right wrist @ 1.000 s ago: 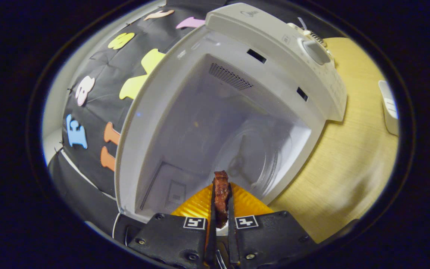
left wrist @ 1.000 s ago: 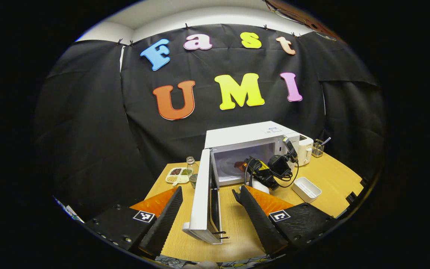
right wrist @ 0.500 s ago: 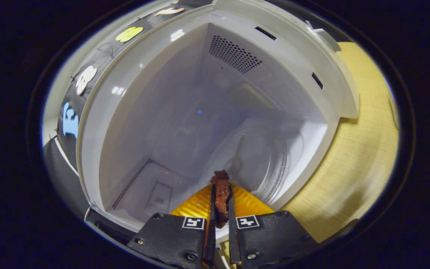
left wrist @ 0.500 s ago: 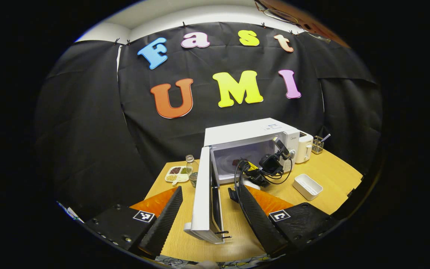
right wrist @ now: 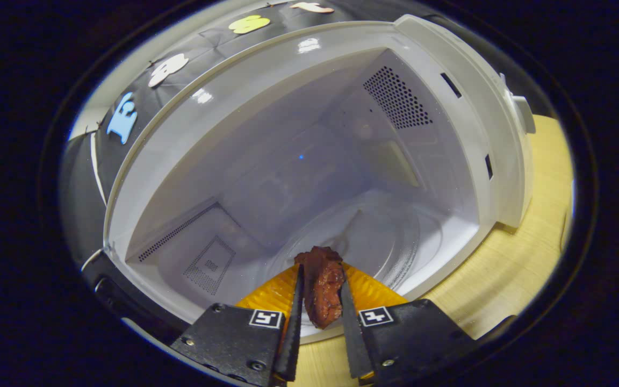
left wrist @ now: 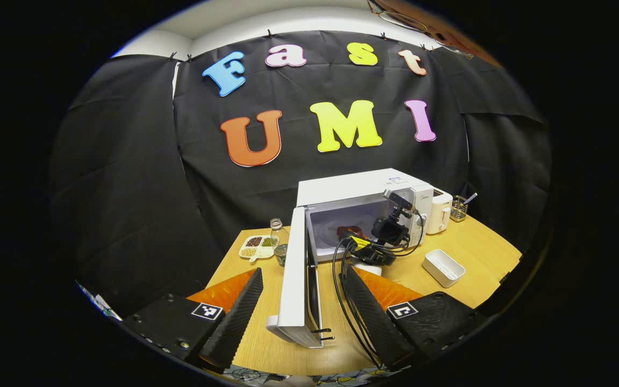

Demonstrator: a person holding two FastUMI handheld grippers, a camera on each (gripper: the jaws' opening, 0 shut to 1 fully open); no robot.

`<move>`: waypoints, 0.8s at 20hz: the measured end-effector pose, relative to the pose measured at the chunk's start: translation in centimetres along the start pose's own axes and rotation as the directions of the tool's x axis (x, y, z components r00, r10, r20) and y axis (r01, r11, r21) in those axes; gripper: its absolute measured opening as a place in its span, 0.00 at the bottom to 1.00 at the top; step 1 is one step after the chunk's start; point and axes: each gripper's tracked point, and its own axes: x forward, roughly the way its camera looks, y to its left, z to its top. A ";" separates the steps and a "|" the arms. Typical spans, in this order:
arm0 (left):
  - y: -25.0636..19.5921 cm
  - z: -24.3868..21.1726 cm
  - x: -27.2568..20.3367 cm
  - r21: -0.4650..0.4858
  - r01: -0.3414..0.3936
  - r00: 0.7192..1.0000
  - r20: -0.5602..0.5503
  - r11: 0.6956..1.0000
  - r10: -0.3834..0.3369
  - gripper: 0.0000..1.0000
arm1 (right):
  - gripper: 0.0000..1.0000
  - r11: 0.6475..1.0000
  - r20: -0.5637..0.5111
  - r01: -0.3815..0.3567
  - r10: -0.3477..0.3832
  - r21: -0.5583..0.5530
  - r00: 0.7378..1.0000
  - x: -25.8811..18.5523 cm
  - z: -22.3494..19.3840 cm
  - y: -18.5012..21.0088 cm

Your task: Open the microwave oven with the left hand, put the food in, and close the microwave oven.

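Door open; food not yet released.
Right gripper (right wrist: 317,317) clamps food (right wrist: 323,287) at cavity mouth, 6 o'clock (turntable beyond). Left gripper (left wrist: 301,309) spread, empty. Remaining: release, close door (left wrist: 294,279) of microwave (left wrist: 352,188).

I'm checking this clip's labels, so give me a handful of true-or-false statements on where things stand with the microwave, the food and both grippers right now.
1. The microwave door stands open. True.
2. The food lies on the white tray beside the microwave. False: it sits between the right gripper's fingers at the mouth of the microwave.
3. The left gripper is clamped on the door. False: its fingers are spread wide, either side of the door's edge.
4. A toaster stands by the microwave. True.
5. The glass turntable already holds a plate. False: it is bare.
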 end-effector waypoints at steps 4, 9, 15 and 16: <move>-0.1 0.3 0.1 -0.004 -0.002 1.000 0.008 1.000 0.002 0.95 | 0.51 0.991 0.052 0.018 -0.011 -0.134 0.999 -0.2 1.7 -0.4; -0.4 1.4 0.6 -0.005 -0.003 0.999 0.040 1.000 0.003 0.95 | 0.89 0.973 0.050 0.002 0.010 -0.229 0.999 -1.9 3.3 -0.6; -0.2 3.3 1.0 -0.017 -0.008 0.996 0.087 1.000 0.010 0.95 | 0.96 0.953 -0.024 -0.036 0.030 -0.300 0.999 -9.1 6.0 -1.8; -0.1 3.4 1.0 -0.021 -0.007 0.996 0.089 1.000 0.009 0.95 | 0.96 0.948 -0.041 -0.042 0.031 -0.317 0.999 -10.8 6.9 -2.2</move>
